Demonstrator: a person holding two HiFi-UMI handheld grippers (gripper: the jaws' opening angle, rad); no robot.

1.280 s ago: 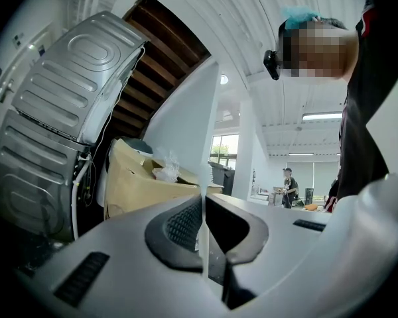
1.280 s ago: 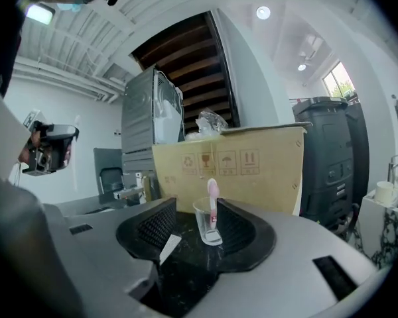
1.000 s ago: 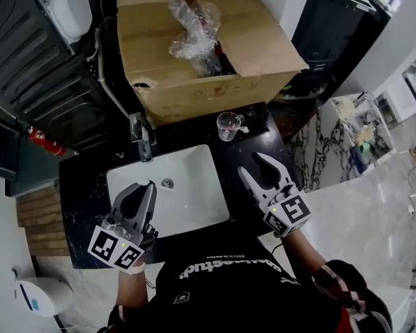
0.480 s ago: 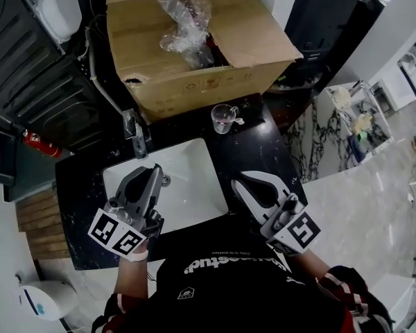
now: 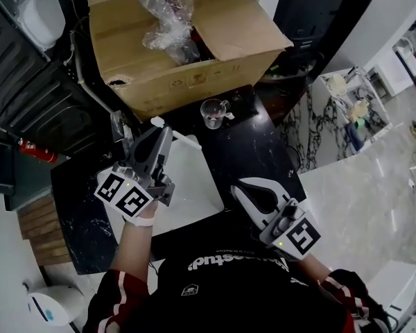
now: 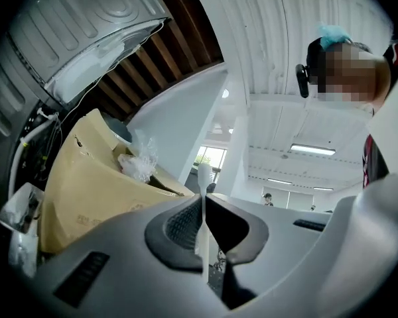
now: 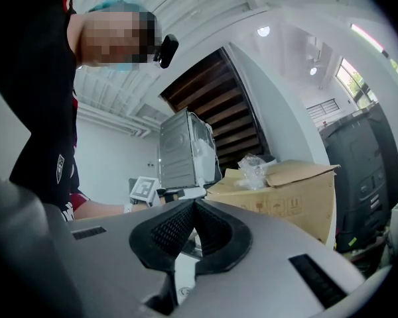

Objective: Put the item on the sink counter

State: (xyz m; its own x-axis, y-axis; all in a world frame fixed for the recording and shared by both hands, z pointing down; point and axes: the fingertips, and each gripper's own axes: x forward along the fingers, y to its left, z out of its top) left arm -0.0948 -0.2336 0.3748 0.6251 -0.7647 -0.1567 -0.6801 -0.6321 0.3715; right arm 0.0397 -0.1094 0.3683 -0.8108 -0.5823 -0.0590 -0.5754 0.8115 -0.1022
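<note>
Over sink (image 5: 191, 182), white stick (image 6: 203, 177) pinched lengthwise in left hand-held gripper (image 5: 161, 134), tip toward box (image 5: 194, 75).

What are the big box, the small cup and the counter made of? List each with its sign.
Box: cardboard, matte brown, with folded flaps and printed marks.
Cup: clear and glossy, likely glass, possibly plastic; see-through walls and a small handle.
Counter: black and glossy, stone or a look-alike; faint pale flecks.

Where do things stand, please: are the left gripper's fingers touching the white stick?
Touching: the left gripper view shows the fingers clamped shut on the white stick.
</note>
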